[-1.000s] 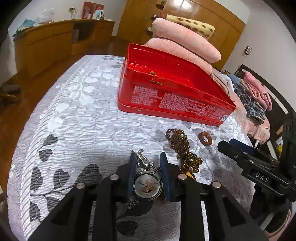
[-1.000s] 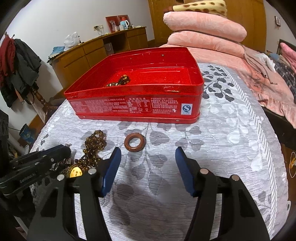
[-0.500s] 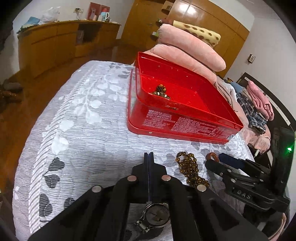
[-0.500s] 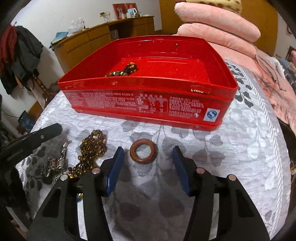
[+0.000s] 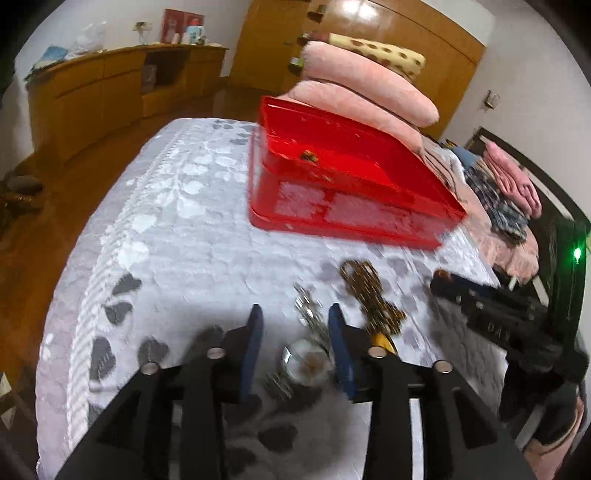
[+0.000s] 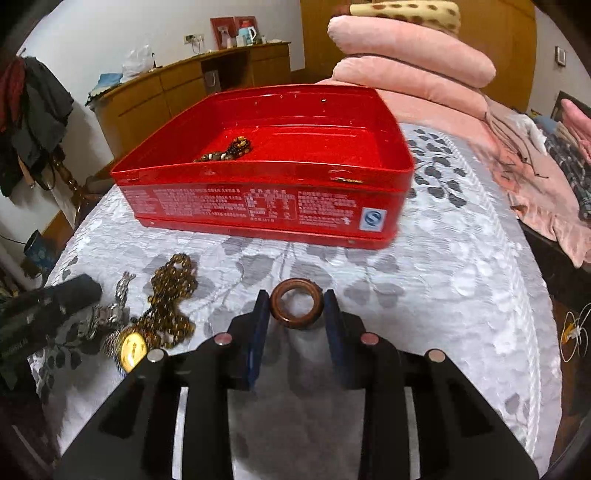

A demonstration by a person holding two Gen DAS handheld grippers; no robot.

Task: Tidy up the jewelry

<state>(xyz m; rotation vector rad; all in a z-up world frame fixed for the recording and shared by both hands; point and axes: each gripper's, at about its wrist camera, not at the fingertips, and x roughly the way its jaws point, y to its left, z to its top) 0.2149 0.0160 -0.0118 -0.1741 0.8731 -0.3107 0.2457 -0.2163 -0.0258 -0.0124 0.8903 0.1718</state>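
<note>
Ring [image 6: 296,303] lies flat on the bed, dead between the right claw's [image 6: 294,321] parted jaws, tin [image 6: 266,206] straight ahead. Left claw [image 5: 294,339], jaws also apart, straddles the watch [image 5: 306,360], band running forward beside the beads [image 5: 369,295].

Bedroom: white walls [image 6: 110,33]; wooden floor [image 5: 33,236]; long wooden sideboard [image 5: 96,92]; wooden wardrobe doors [image 5: 399,40]; bed [image 6: 461,258] with grey leaf-patterned cover; stacked pink pillows [image 6: 410,55]; hanging coats [image 6: 33,110].

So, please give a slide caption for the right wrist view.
Right gripper closing around a brown ring before the red tin.
</note>
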